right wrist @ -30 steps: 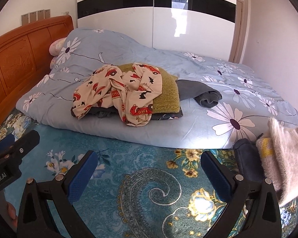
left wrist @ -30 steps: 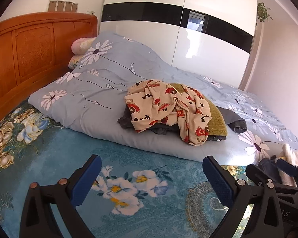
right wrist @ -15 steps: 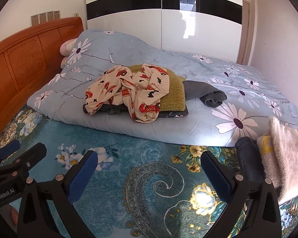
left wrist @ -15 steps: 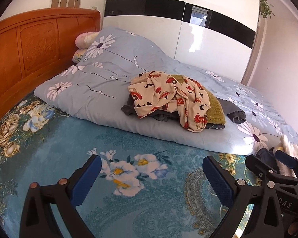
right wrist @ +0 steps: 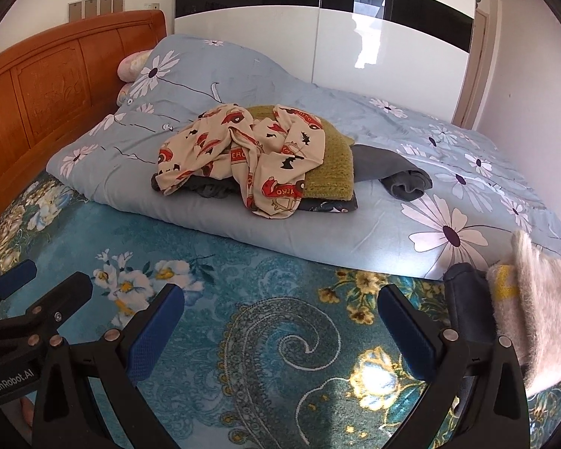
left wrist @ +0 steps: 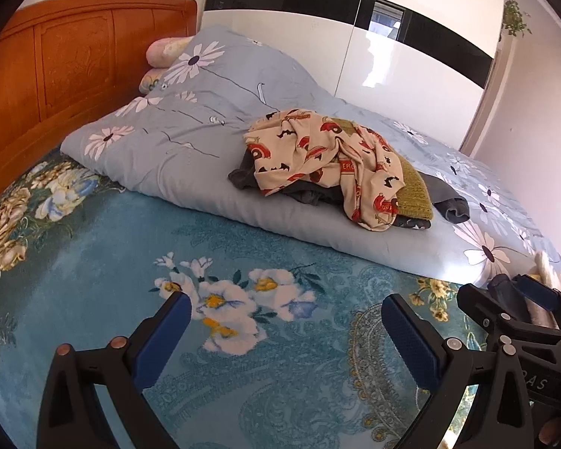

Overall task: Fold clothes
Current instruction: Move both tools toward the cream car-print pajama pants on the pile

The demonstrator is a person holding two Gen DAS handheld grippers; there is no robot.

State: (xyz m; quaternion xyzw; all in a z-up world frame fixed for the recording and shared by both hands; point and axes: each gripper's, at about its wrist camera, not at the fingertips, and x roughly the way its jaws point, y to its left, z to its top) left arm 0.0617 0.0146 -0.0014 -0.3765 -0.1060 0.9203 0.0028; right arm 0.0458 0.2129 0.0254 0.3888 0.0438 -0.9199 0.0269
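Two spread grippers, clothes pile [right wrist: 258, 161] on duvet [right wrist: 392, 224], headboard [left wrist: 56, 67]

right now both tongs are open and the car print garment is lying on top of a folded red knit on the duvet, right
Not quite: the knit under the car print garment is olive green, not red, as the right wrist view shows. Both the left tongs and the right tongs are open, and the pile lies on the duvet.

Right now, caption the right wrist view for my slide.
Open right gripper over teal blanket, facing unfolded clothes pile.
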